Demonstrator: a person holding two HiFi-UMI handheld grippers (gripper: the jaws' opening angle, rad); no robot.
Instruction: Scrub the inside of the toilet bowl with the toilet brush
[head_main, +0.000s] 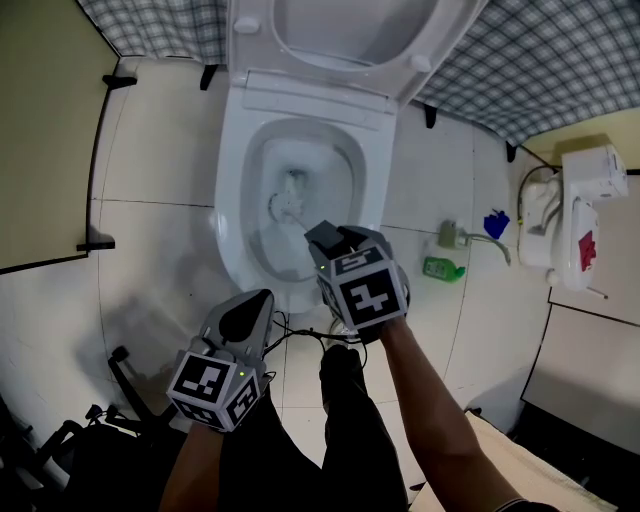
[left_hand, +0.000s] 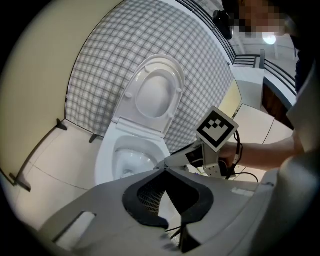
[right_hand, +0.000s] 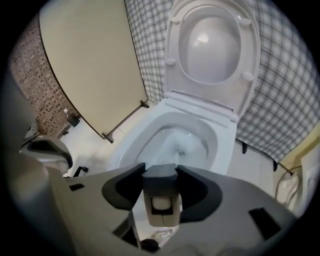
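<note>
Two hazards sit on the left. The left gripper (head_main: 255, 305), a grey shell with black pads under a marker cube, hangs idle in front of the toilet. Its jaws appear to meet at the tips with nothing in them, though its own view is cluttered. Thin black cables (head_main: 300, 335) lie on the floor tiles between the two grippers, and a wide sweep could snag them and jerk the stroke.

The white ceramic toilet bowl (head_main: 232, 180) stands with its seat and lid raised. A fast scrub near the water could flick dirty drops over the rim onto the tiles or the person's dark trousers (head_main: 350, 420).

The right gripper (head_main: 322, 245) points steeply down over the bowl's front rim, its jaws closed on the brush handle. With the grip so high on the handle, sideways pressure could twist it between the pads or let it slip. Farther right, a green plastic bottle (head_main: 441, 268) lies on the tiles near the toilet's base, where splashes could land.

The toilet brush (head_main: 290, 204) has a squared dark-grey handle top with a pale inset panel, and it fills the gap between the right pads. Its pale bristled head sits low inside the bowl, close to the outlet.
</note>
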